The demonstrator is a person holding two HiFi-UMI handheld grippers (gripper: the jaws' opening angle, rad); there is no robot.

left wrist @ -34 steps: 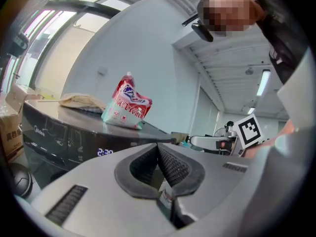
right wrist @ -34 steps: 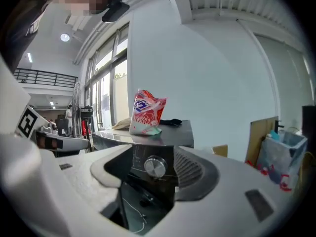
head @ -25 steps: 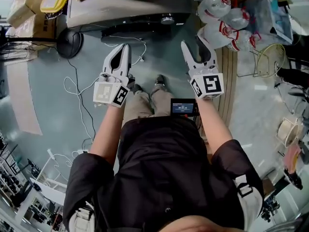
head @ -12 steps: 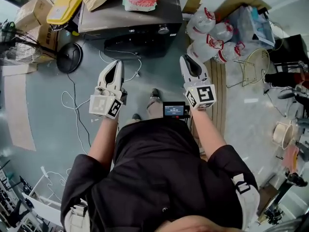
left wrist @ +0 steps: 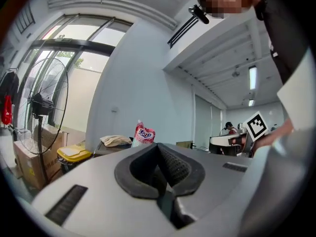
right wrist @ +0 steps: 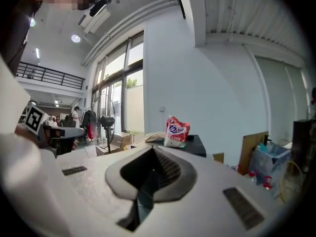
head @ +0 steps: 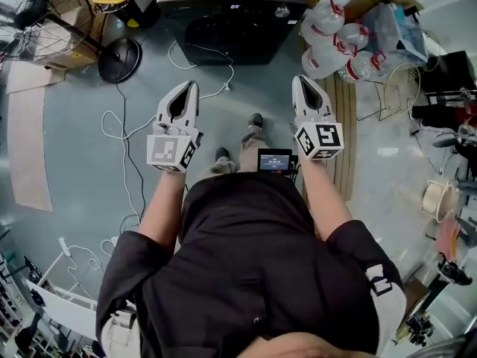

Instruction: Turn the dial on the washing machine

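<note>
The dial point(head: 281, 10) sits on the front panel of the black washing machine point(head: 223, 32), well ahead of the right gripper point(head: 301, 81) and a little inward of its fingertips. It lies farther off and across from the left gripper point(head: 191, 86). The right jaws have just been closing and now meet on nothing. The left jaws are together too, also empty. I'd say the approach remains, and the jaws must reopen to clasp the dial. A red-and-white pouch point(right wrist: 177, 131) stands on top beyond.
</note>
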